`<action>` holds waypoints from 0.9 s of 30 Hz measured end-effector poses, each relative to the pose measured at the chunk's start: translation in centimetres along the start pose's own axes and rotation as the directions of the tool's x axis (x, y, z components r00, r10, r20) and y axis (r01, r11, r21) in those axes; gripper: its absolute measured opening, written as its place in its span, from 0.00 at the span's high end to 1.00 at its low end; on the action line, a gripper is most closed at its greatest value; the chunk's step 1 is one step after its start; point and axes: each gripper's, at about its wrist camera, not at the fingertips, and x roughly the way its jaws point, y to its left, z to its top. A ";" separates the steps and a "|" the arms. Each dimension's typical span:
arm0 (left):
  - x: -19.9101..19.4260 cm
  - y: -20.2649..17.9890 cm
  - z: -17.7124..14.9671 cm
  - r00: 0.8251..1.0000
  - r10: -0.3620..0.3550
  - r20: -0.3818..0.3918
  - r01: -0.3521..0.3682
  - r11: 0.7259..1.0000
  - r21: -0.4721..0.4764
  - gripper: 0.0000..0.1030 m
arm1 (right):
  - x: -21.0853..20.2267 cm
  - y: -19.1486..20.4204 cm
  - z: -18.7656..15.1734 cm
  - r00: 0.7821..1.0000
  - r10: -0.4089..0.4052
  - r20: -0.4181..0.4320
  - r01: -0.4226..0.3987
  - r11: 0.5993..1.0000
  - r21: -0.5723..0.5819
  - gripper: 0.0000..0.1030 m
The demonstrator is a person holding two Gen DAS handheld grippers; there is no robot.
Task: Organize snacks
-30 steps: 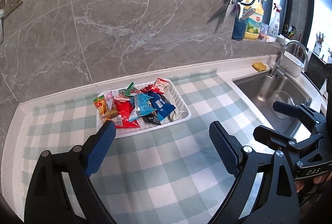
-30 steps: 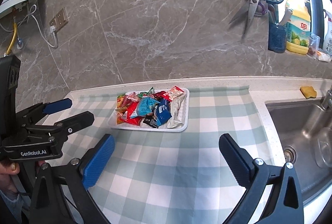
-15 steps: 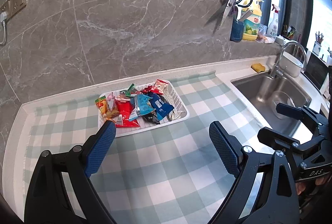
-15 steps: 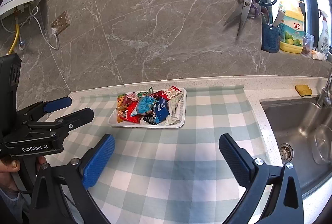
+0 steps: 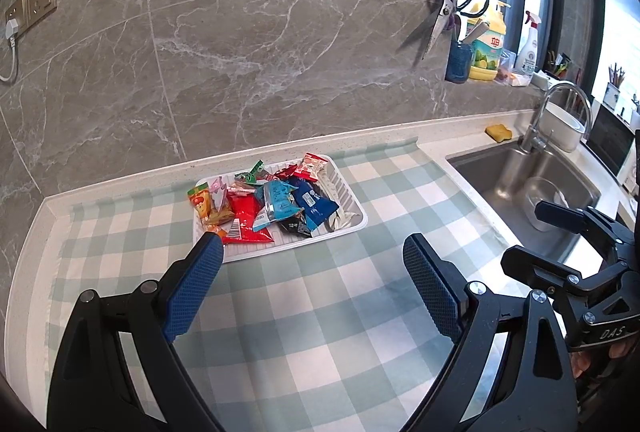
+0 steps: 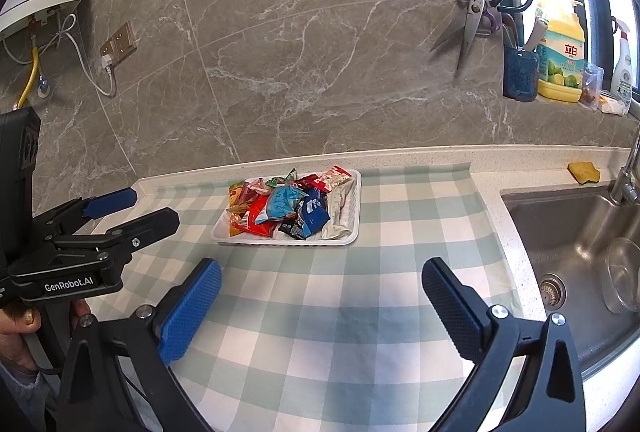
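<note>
A white tray sits on the green checked cloth near the back wall, piled with several snack packets, among them a red one and a blue one. The tray also shows in the right wrist view. My left gripper is open and empty, held above the cloth in front of the tray. My right gripper is open and empty too, further back from the tray. Each gripper appears at the edge of the other's view, the left gripper at left and the right gripper at right.
A steel sink with a glass bowl lies to the right, its tap behind. A yellow sponge, a detergent bottle and hanging scissors are at the back right. A wall socket is at left.
Both grippers have drawn back and up a little from the tray, which now looks smaller. Both stay open and empty.
</note>
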 end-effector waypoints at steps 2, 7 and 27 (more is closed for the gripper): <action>0.0 0.1 0.0 1.000 -0.001 0.000 0.001 1.000 0.000 0.11 | 0.1 0.0 0.0 1.000 0.000 -0.003 0.000 1.000 -0.001 0.01; 0.0 0.0 0.0 1.000 0.000 -0.001 0.000 1.000 0.000 0.11 | 0.0 0.0 0.0 1.000 0.000 -0.002 0.000 1.000 -0.001 0.01; -0.6 0.2 0.4 0.999 0.002 0.053 -0.003 1.000 0.003 0.11 | 0.0 0.1 -0.1 1.000 0.002 -0.003 -0.002 1.000 0.003 0.01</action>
